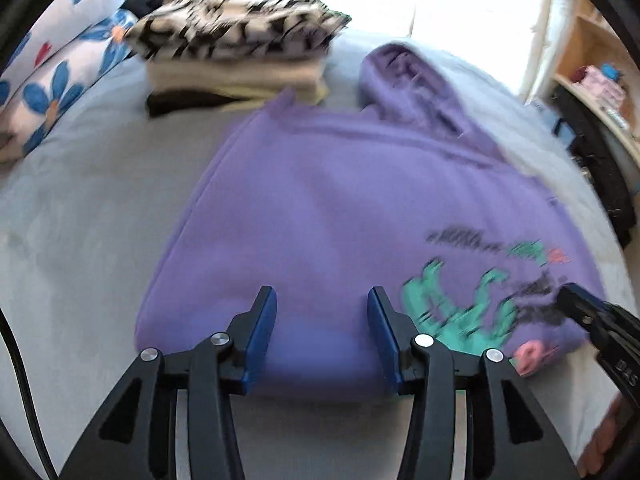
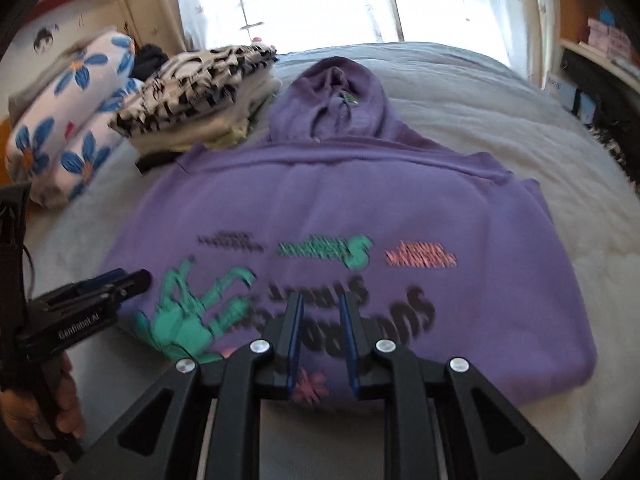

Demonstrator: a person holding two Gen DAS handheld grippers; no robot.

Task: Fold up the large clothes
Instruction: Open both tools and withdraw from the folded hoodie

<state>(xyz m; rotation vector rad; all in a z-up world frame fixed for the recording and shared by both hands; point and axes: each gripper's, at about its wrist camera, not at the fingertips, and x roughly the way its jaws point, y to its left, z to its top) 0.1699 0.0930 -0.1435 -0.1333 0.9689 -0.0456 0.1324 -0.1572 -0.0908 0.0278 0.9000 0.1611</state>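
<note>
Purple hoodie (image 2: 340,216) spread on the bed (image 2: 520,128), sleeves tucked in, hem just ahead of both fingers. Left gripper (image 1: 322,320) released wide, right gripper (image 2: 320,336) narrower yet gripping nothing (likely lining up on the hem). Folded pile (image 2: 200,96) beyond, to the left.

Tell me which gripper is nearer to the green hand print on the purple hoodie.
Left. The left gripper has its tips right beside the green hand print, at the print's left edge. The right gripper hovers over the black lettering on the purple hoodie, to the print's right.
</note>
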